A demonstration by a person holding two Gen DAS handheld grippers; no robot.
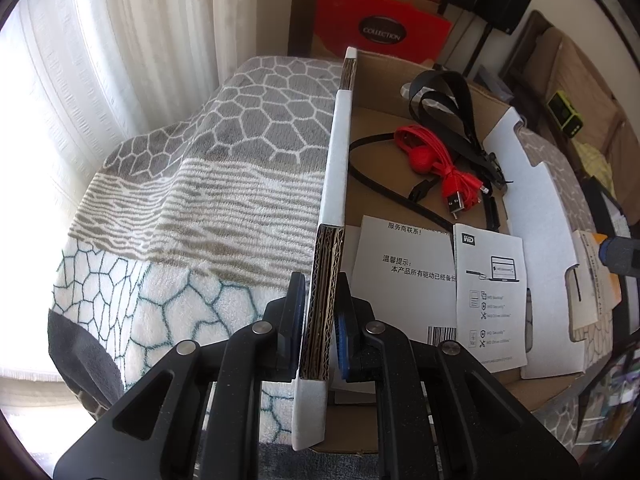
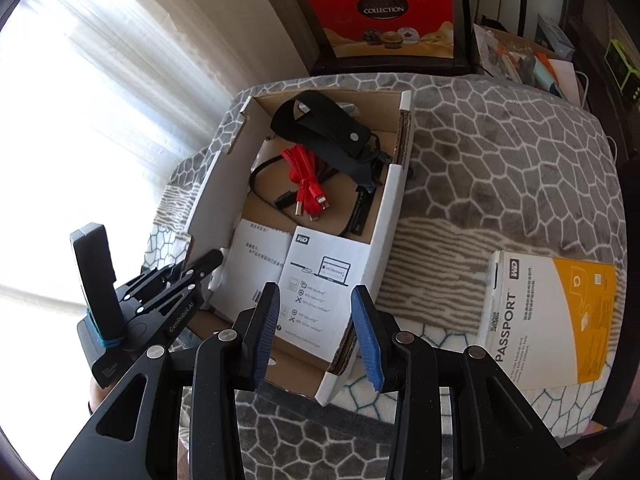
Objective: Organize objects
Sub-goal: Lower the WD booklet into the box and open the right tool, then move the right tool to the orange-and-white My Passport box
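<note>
An open cardboard box [image 2: 384,216] sits on a patterned blanket. My left gripper [image 1: 320,312] is shut on the box's left wall [image 1: 334,184]; it also shows in the right wrist view [image 2: 188,276] at the box's left side. Inside the box lie a red cable [image 1: 436,160], black straps [image 1: 452,100] and two paper leaflets [image 1: 490,292]. The red cable [image 2: 306,180] and leaflets [image 2: 316,276] show in the right wrist view too. My right gripper [image 2: 316,334] is open and empty, above the box's near right corner.
A WD Passport package [image 2: 548,320] lies on the blanket right of the box. A red chocolate box [image 2: 380,16] stands behind. Clutter and a green clock [image 2: 624,76] sit at the far right. A bright curtained window is on the left.
</note>
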